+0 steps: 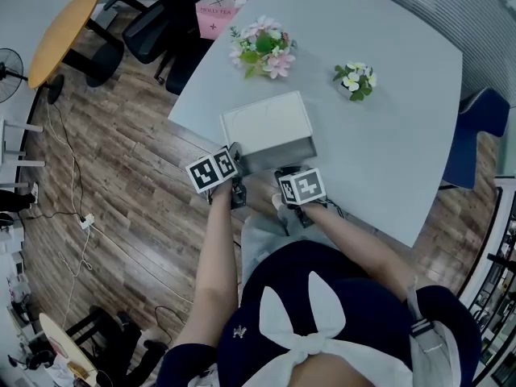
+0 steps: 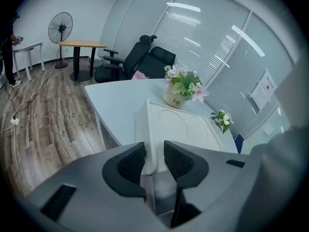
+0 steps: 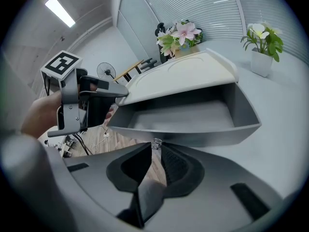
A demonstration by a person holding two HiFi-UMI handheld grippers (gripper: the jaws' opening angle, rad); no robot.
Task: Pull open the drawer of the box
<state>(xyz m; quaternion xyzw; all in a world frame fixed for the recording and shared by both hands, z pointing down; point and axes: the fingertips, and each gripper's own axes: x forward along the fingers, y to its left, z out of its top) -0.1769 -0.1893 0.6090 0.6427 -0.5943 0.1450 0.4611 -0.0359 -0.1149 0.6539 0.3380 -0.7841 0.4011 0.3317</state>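
A white-lidded box (image 1: pixel 266 121) sits at the table's near edge. Its grey drawer (image 3: pixel 193 117) stands pulled out toward me and looks empty. My left gripper (image 2: pixel 154 161) is shut on the box's near left corner (image 2: pixel 147 151), one pad on each side of the white wall; in the head view this left gripper (image 1: pixel 234 158) is at the box's left front. My right gripper (image 3: pixel 156 153) is shut on the small clear knob (image 3: pixel 155 143) at the middle of the drawer's front; in the head view the right gripper (image 1: pixel 285 177) is just below the drawer front (image 1: pixel 278 158).
A pot of pink flowers (image 1: pixel 262 48) and a small white-flower pot (image 1: pixel 355 79) stand on the pale table (image 1: pixel 387 151) behind the box. Black office chairs (image 1: pixel 149 31) and a round wooden table (image 1: pixel 60 35) lie far left. A blue chair (image 1: pixel 476 131) is at the right.
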